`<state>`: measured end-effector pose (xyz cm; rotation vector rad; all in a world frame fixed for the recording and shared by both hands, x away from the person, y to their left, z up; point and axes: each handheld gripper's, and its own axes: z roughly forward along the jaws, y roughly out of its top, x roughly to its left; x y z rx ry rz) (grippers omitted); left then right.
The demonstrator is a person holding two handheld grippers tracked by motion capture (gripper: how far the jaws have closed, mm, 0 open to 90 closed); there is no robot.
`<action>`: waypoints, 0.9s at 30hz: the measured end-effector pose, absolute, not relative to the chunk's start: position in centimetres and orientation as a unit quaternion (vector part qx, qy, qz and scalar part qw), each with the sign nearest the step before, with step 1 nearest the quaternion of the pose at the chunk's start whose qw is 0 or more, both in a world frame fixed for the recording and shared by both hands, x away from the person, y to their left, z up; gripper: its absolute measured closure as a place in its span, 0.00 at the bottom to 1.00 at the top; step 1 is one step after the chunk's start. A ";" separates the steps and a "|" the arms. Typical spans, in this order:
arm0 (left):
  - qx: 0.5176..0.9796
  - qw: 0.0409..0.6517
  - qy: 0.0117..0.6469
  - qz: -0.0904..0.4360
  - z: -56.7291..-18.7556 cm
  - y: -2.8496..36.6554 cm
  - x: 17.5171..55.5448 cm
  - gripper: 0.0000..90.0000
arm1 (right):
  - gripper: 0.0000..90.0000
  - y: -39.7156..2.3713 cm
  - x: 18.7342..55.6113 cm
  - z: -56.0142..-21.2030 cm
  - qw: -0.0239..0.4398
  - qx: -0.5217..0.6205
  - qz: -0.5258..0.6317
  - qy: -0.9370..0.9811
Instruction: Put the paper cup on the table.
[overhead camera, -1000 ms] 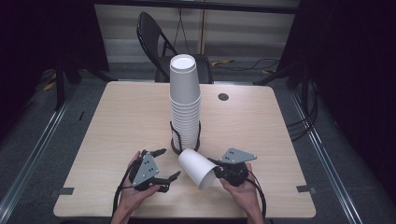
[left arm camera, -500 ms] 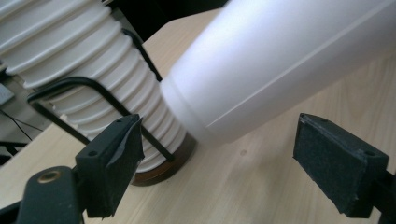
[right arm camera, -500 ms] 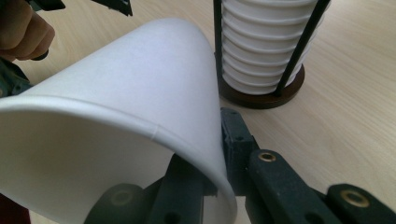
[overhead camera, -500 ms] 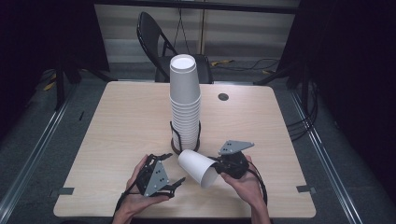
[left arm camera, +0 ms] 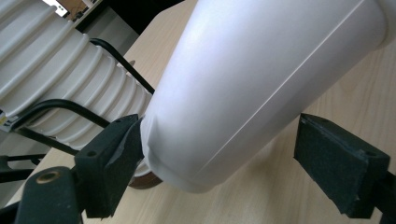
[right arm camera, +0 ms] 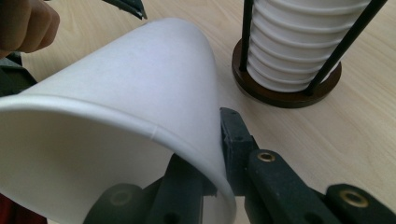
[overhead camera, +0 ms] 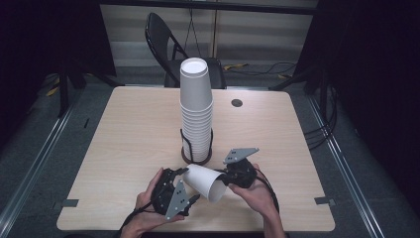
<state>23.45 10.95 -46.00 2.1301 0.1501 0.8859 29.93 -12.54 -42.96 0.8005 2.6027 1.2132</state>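
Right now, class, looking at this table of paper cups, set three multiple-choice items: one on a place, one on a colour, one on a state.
1. Where does the tall cup stack stand?
A. In a dark wire holder on the table
B. On the chair
C. On the floor

2. What colour is the loose paper cup?
A. Red
B. White
C. Blue

3. How is the loose cup held?
A. It lies free on the table
B. The left gripper alone clamps it
C. The right gripper pinches its rim

Answers:
1. A: the stack rises from a round-based wire holder on the wooden table.
2. B: it is plain white in all views.
3. C: the right gripper has the rim wall between its shut jaws; the left gripper has one pad at the cup's base, the other clear.
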 end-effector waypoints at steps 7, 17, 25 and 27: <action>0.847 0.381 0.044 0.370 -46.3 10.0 23.1 0.12 | 0.97 -11.7 30.2 -42.8 0.072 0.257 0.392 0.881; 0.847 0.357 0.040 0.391 -46.3 8.8 22.7 0.11 | 0.98 -10.2 30.6 -42.8 0.053 0.247 0.399 0.882; 0.844 0.367 0.033 0.389 -45.8 8.3 22.6 0.13 | 0.99 -9.6 30.7 -42.6 0.049 0.248 0.404 0.879; 0.842 0.372 0.034 0.389 -45.7 8.1 22.6 0.12 | 0.99 -9.4 30.7 -42.7 0.047 0.247 0.406 0.878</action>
